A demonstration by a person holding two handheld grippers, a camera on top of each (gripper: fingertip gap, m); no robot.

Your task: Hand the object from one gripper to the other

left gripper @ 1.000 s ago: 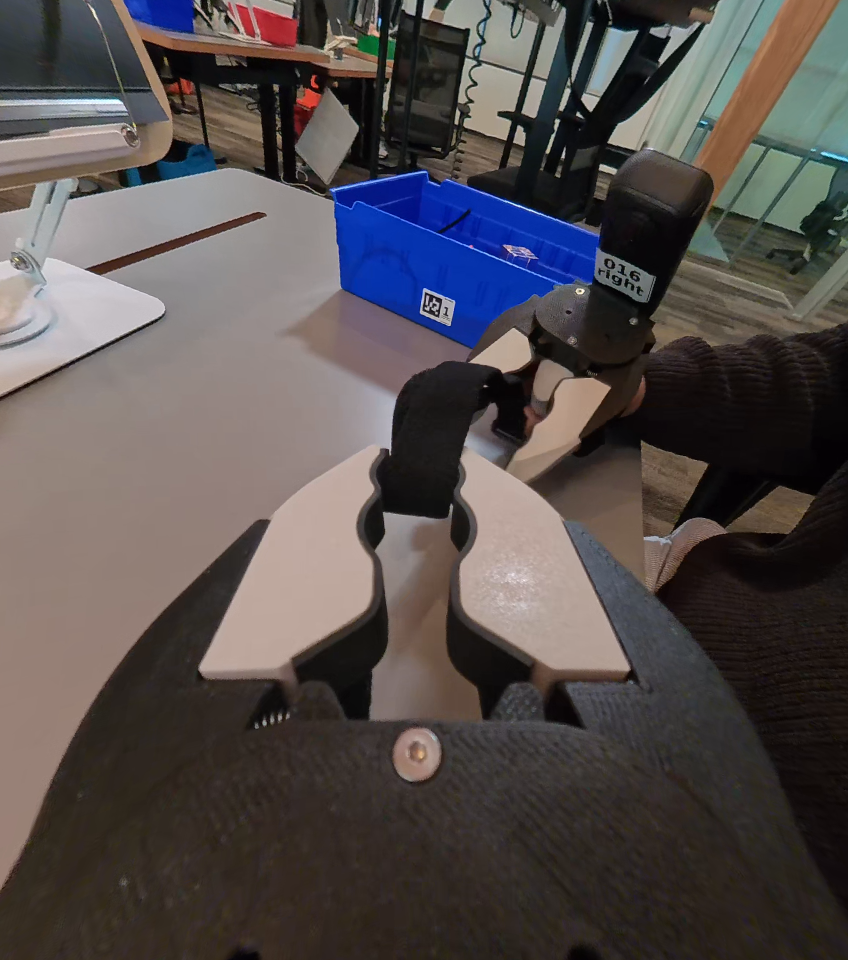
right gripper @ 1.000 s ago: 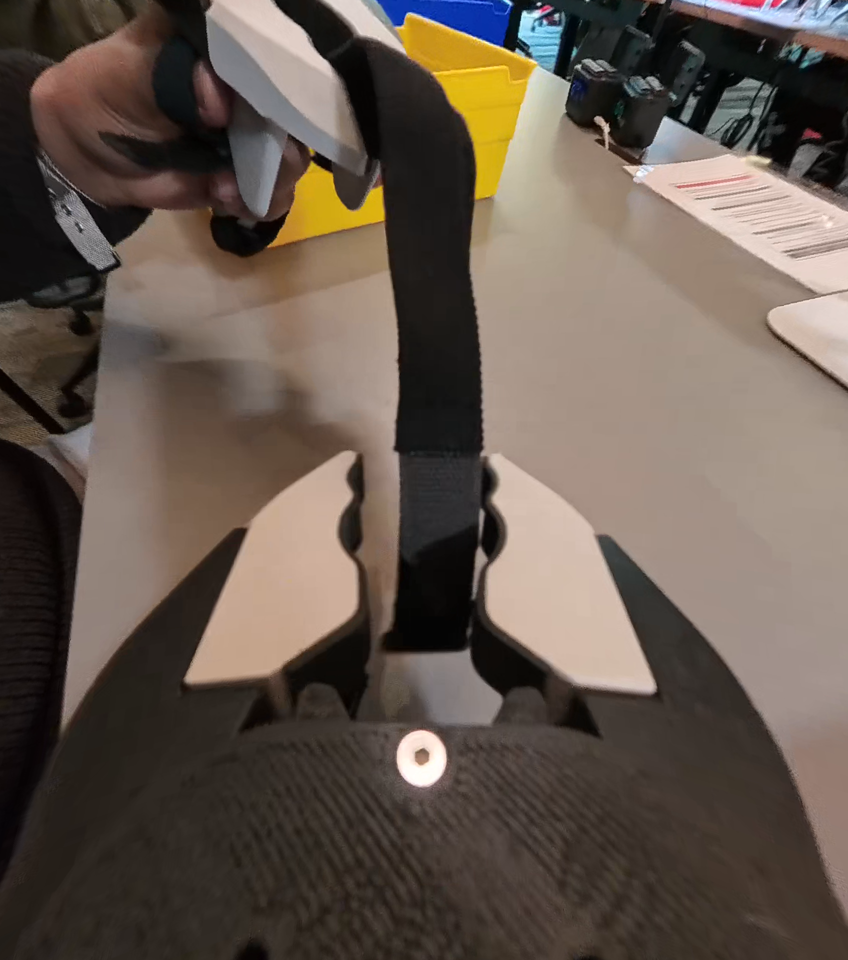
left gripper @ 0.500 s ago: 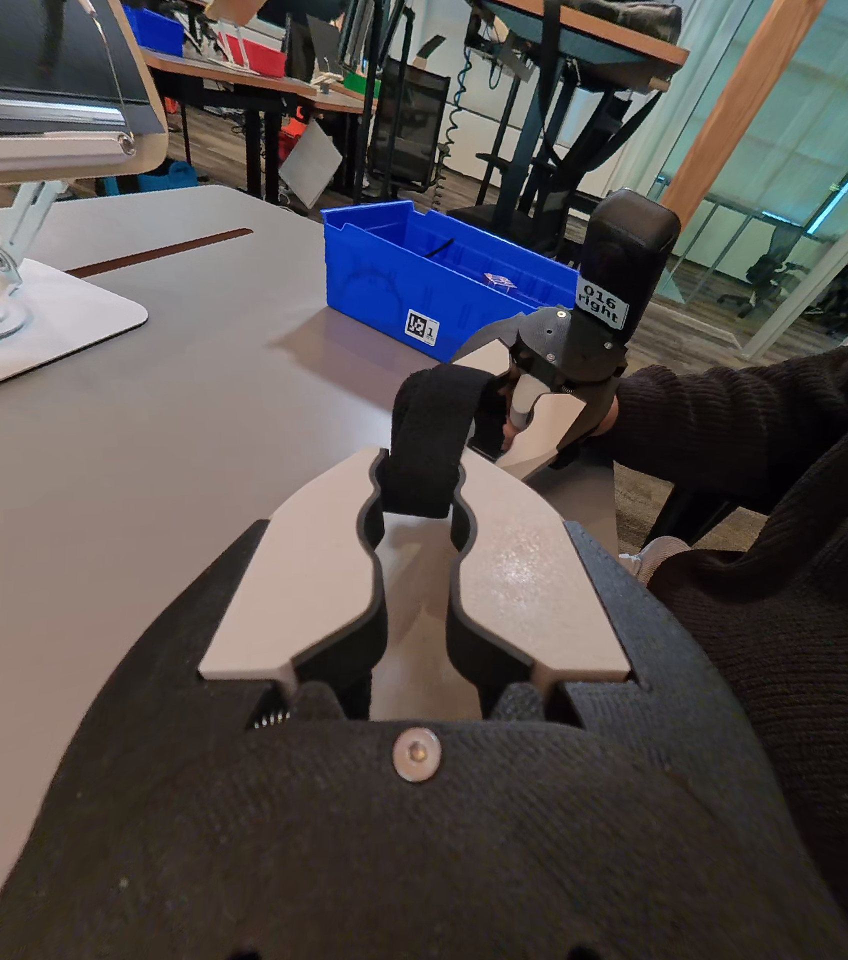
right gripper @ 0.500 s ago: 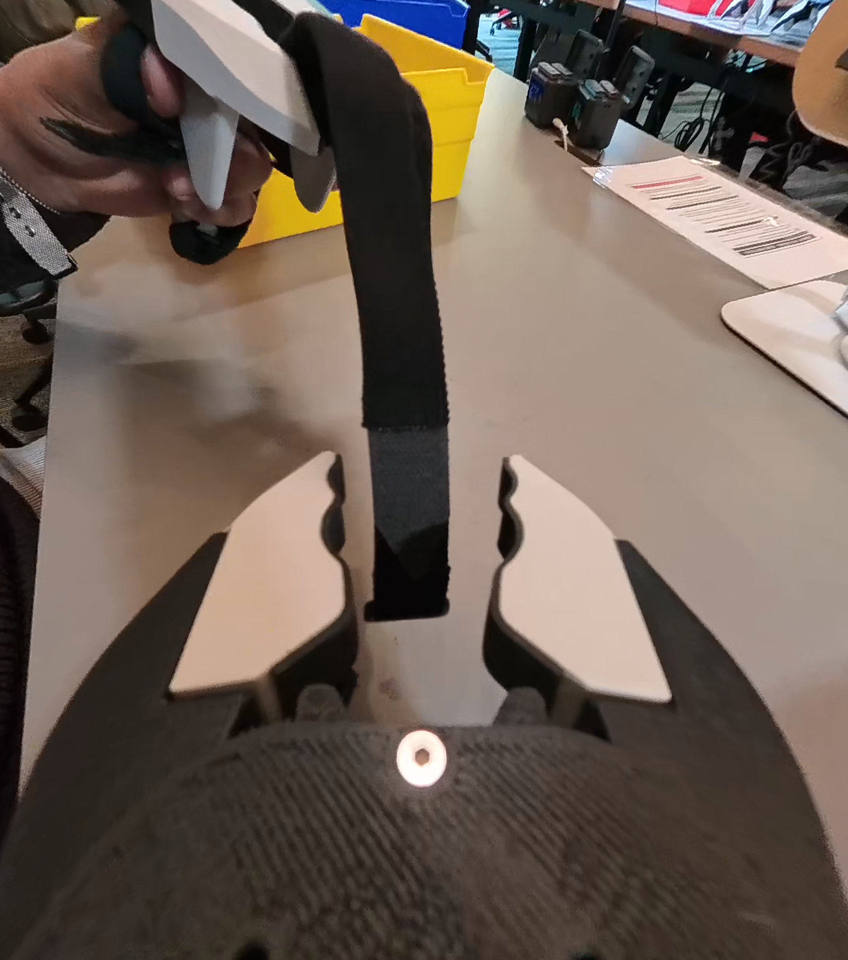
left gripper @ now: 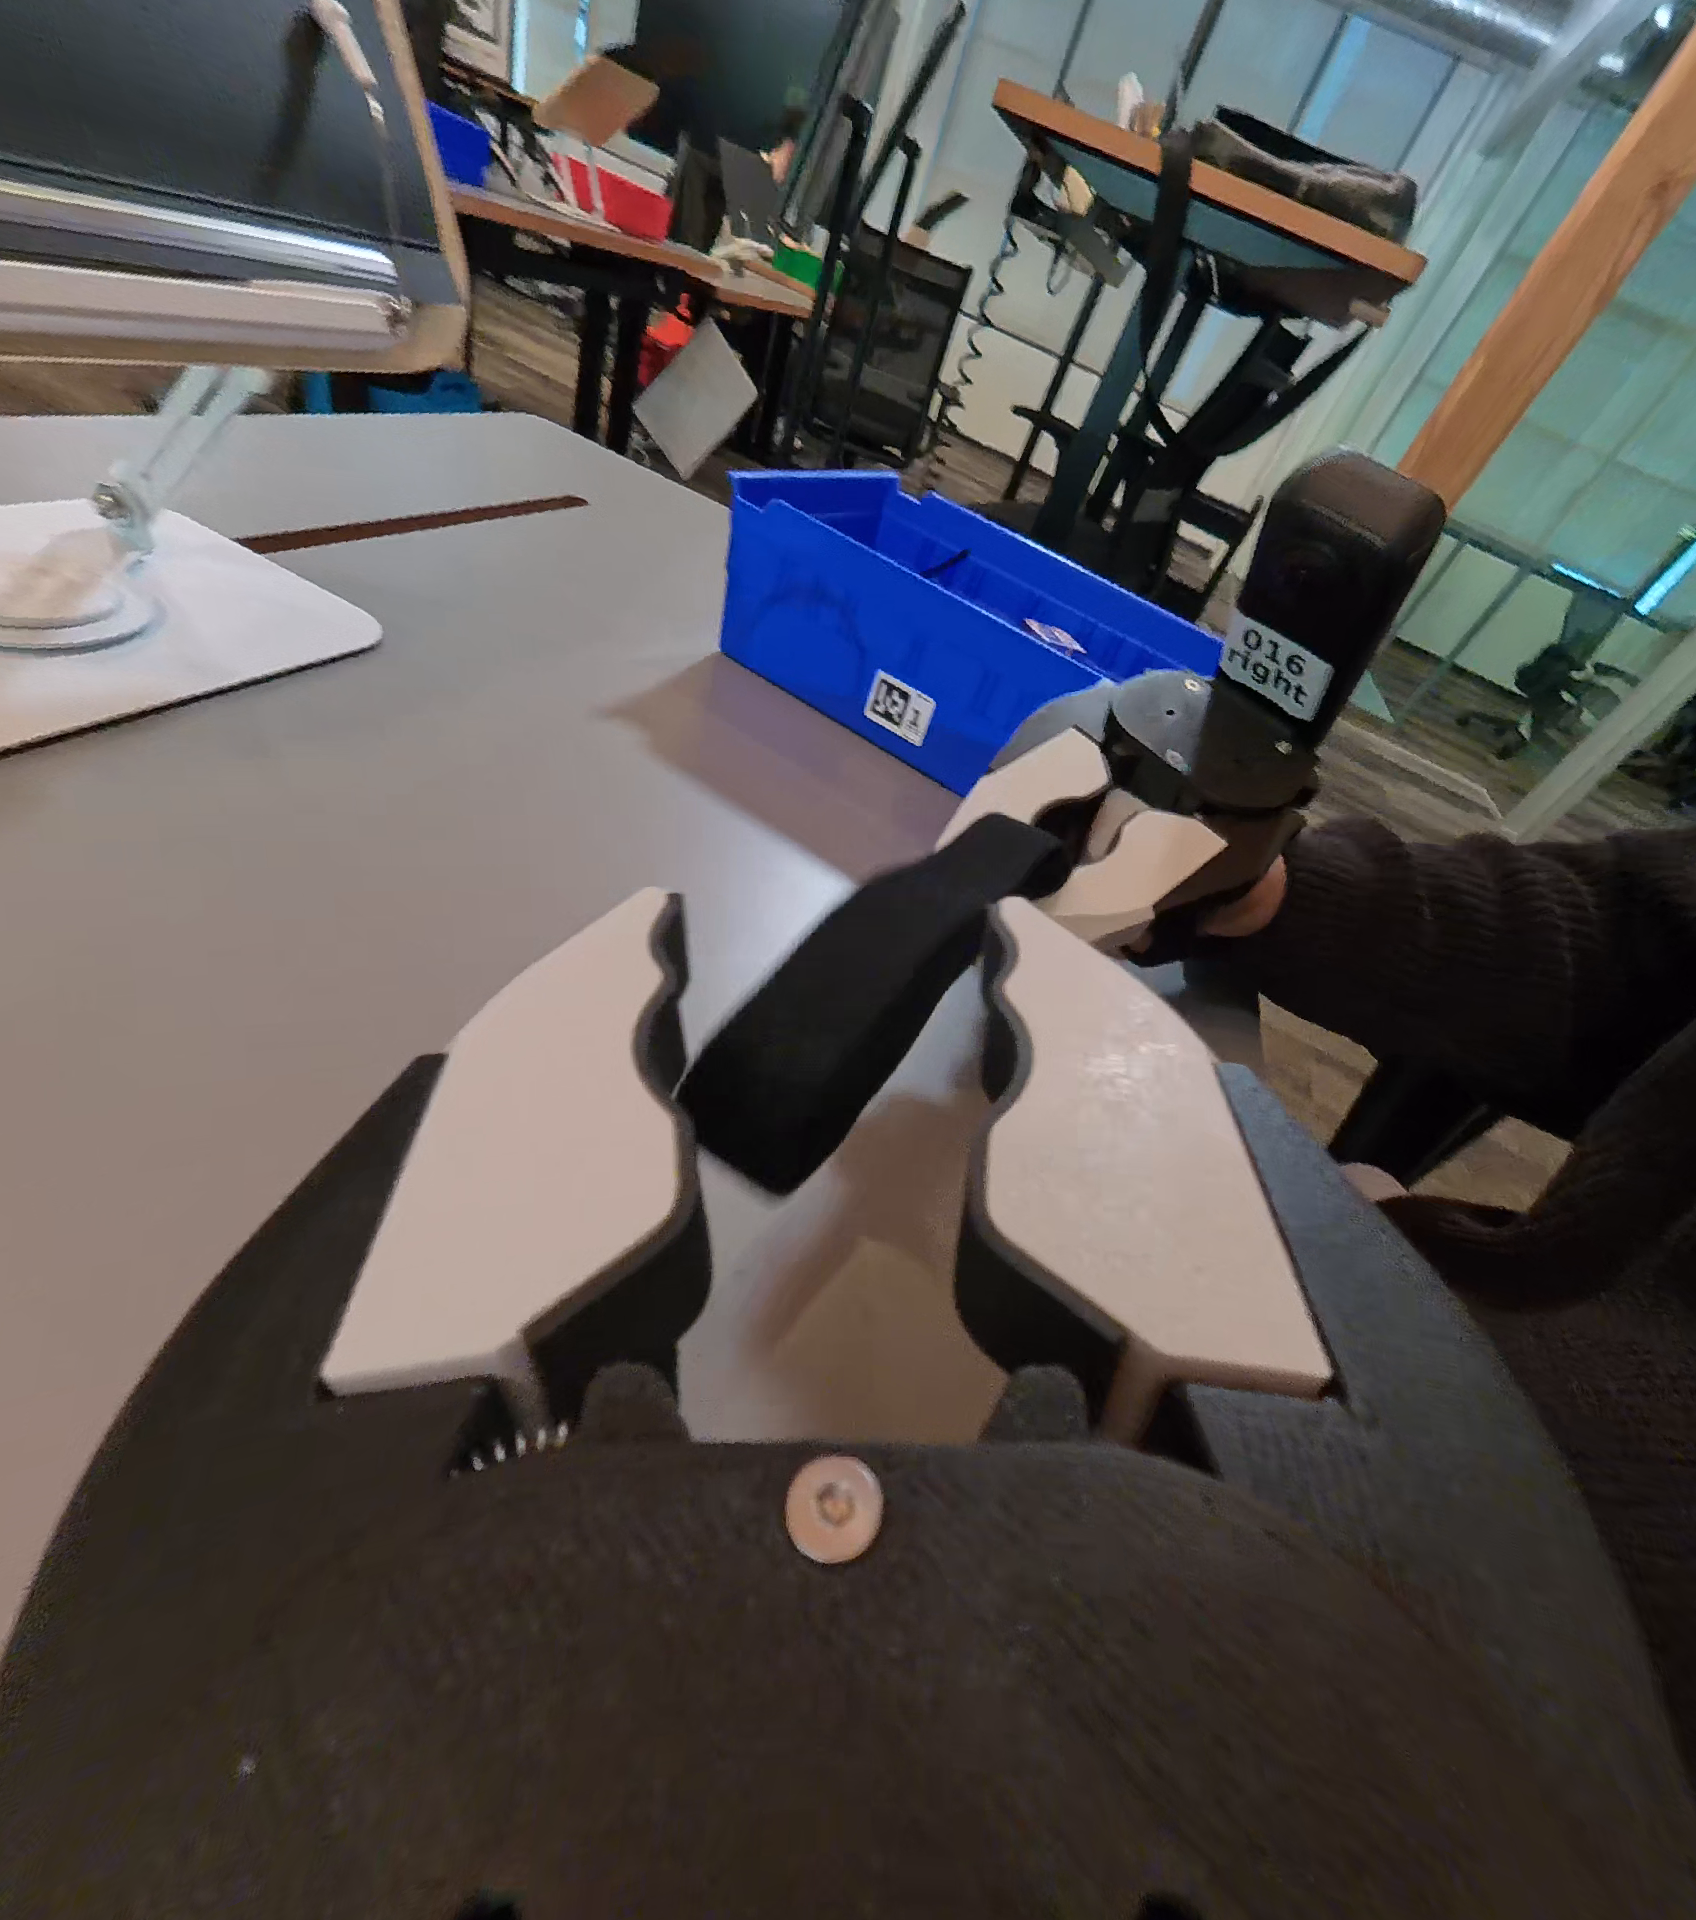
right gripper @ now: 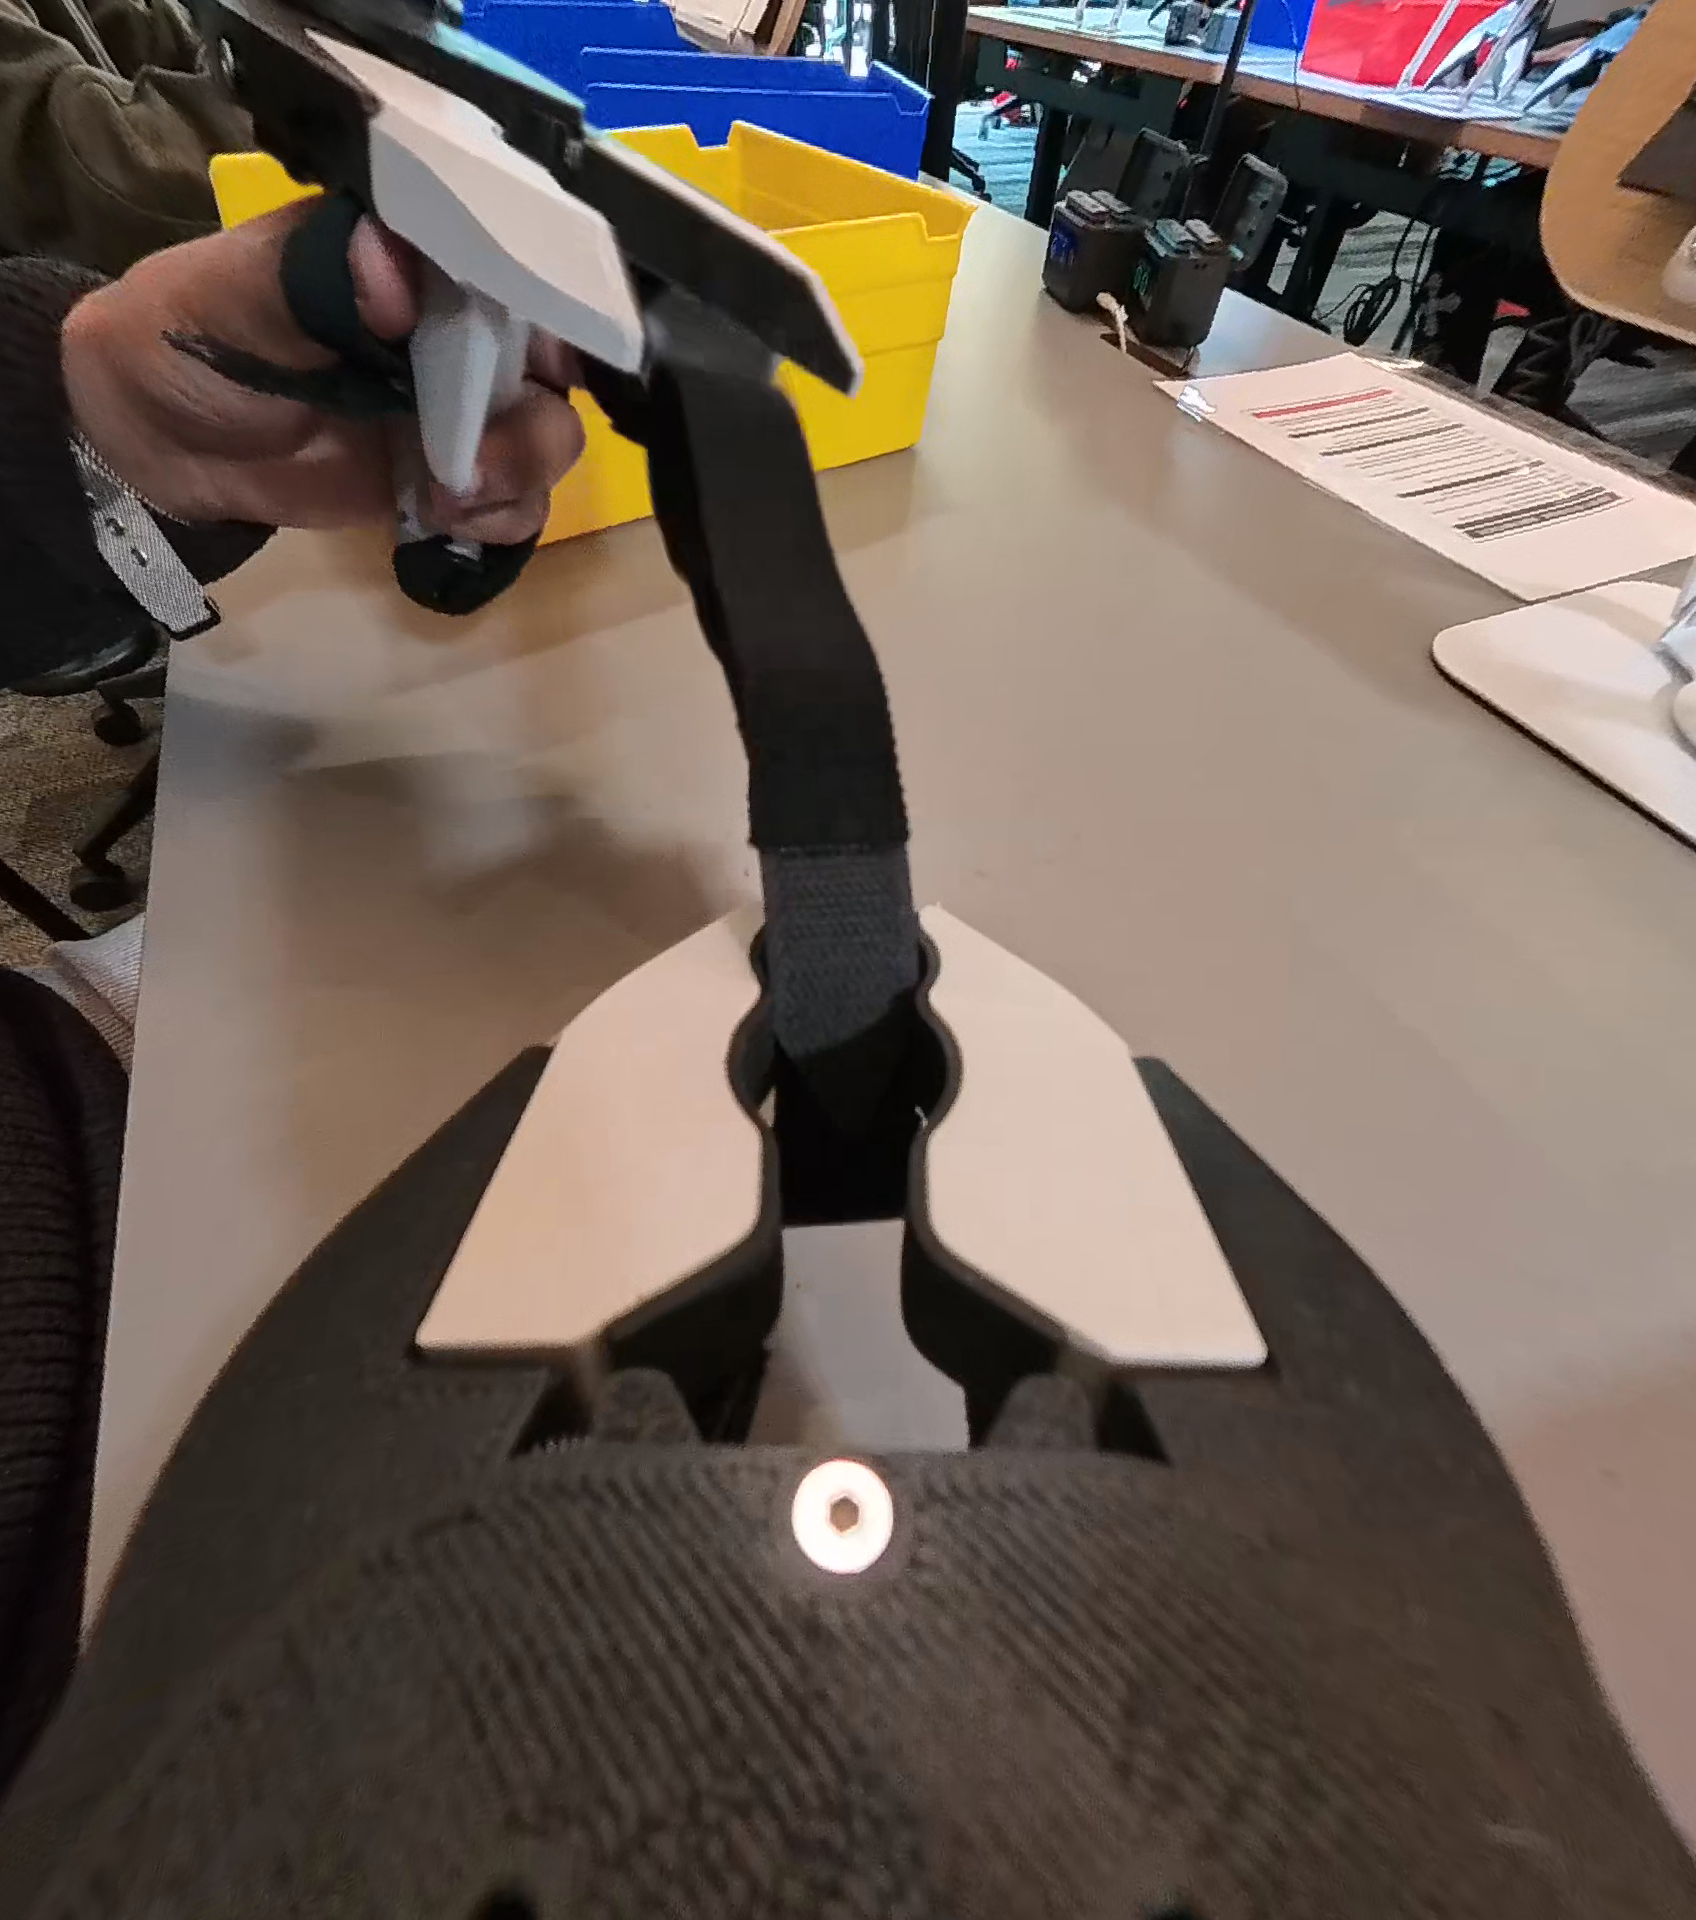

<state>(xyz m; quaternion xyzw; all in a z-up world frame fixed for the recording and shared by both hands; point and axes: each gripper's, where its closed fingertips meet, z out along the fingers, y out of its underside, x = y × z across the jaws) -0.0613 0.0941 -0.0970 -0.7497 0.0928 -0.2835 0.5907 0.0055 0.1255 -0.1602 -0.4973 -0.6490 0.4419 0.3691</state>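
Left wrist view showed us our left gripper (left gripper: 828, 951) with its jaws spread wide, the black strap (left gripper: 859, 1013) lying loose and slanted in the gap between them, above the grey table (left gripper: 200, 935). Farther off, our right gripper (left gripper: 1083, 842) pinched the strap's other end, just in front of a blue bin (left gripper: 823, 623). From the right wrist view we saw our right gripper (right gripper: 839, 966) closed narrow on the strap (right gripper: 802, 675), clamping its grey woven end. The strap rose from there toward the left gripper (right gripper: 678, 312), held in a hand (right gripper: 231, 405) before a yellow bin (right gripper: 875, 260). A printed sheet (right gripper: 1426, 468) lay on the table (right gripper: 1239, 831) to the right.
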